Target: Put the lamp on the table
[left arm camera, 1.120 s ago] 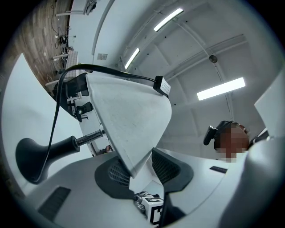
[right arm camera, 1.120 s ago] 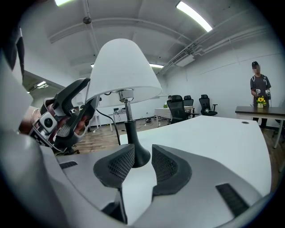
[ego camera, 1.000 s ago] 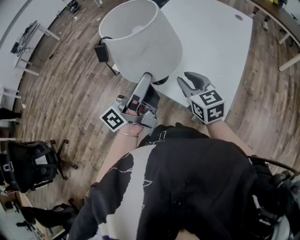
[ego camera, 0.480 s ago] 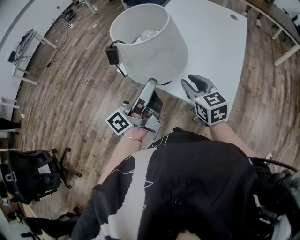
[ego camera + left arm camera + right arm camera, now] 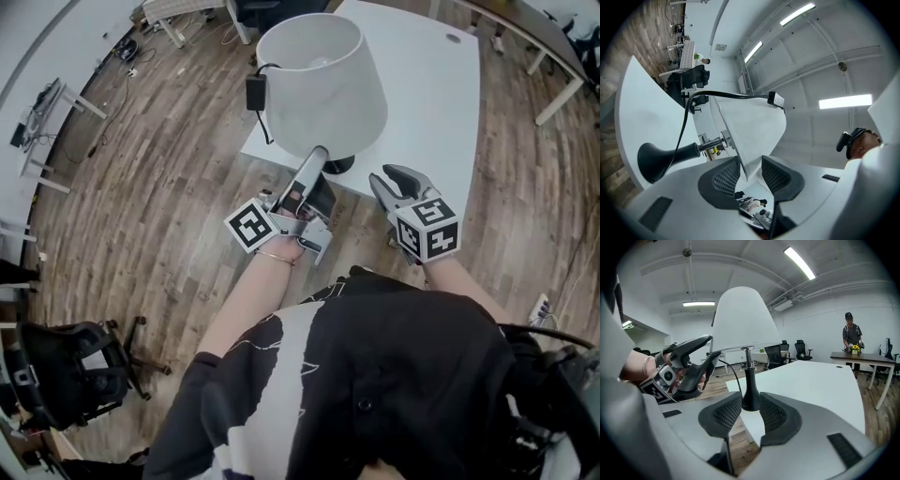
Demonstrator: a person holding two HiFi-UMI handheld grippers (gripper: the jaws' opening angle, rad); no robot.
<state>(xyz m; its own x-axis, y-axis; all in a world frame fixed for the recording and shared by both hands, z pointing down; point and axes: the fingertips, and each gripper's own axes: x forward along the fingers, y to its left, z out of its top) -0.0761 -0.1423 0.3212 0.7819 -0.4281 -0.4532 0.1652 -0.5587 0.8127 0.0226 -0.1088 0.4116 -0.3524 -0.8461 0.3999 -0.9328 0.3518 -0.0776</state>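
The lamp has a white shade (image 5: 323,84) and a black base (image 5: 339,166), and it stands upright on the near corner of the white table (image 5: 422,84). My left gripper (image 5: 317,161) reaches up from below the table's corner. Its jaws have just been opening and now stand apart, with the shade's lower rim (image 5: 750,131) between them (image 5: 751,176). Right of the base, my right gripper (image 5: 392,178) hovers at the table's edge, open and holding nothing. In the right gripper view the base (image 5: 751,397) shows beyond the right gripper (image 5: 750,413).
The lamp's black cord and adapter (image 5: 256,91) hang off the table's left side. A person (image 5: 851,333) stands at a far desk. A black office chair (image 5: 66,361) is on the wooden floor at lower left. More desks line the room's edges.
The head view has shifted, so the lamp and table sit further right and up. The left gripper stays at the shade's rim. The right gripper has drifted slightly along the table's edge.
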